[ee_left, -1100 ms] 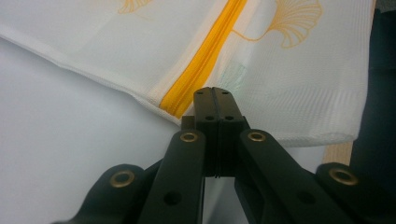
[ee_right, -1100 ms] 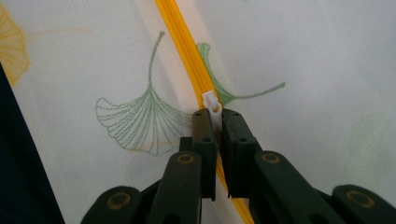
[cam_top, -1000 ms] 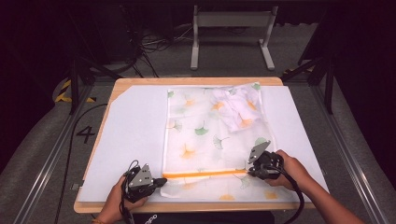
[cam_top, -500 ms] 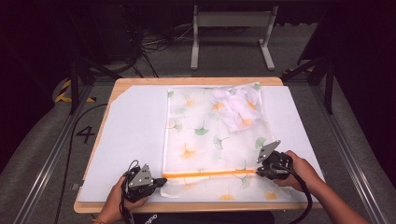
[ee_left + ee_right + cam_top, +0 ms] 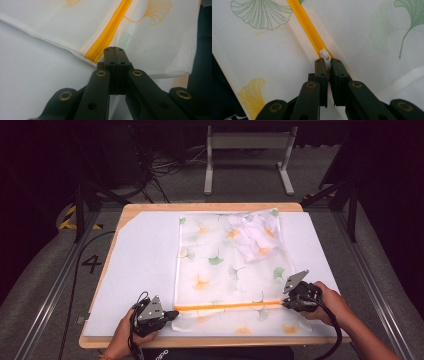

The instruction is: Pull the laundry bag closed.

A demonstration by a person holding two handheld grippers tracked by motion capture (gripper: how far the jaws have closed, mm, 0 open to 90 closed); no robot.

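Your right gripper [image 5: 326, 65] has its fingers clamped on the zip pull [image 5: 325, 55] at the bag's [image 5: 227, 265] right end, left gripper [image 5: 114, 51] pinching the left corner, so the zip [image 5: 227, 306] looks fully run.

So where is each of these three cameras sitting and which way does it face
High view: above the person's side of the table, facing forward and down on the mesh bag; both hands show, with the left gripper and right gripper.
Left gripper view: rides the left gripper, looking along its closed jaws at the bag's corner, by the end of the yellow zipper.
Right gripper view: rides the right gripper, looking along its jaws, pinched on the white zipper pull.
All three share the yellow zipper.
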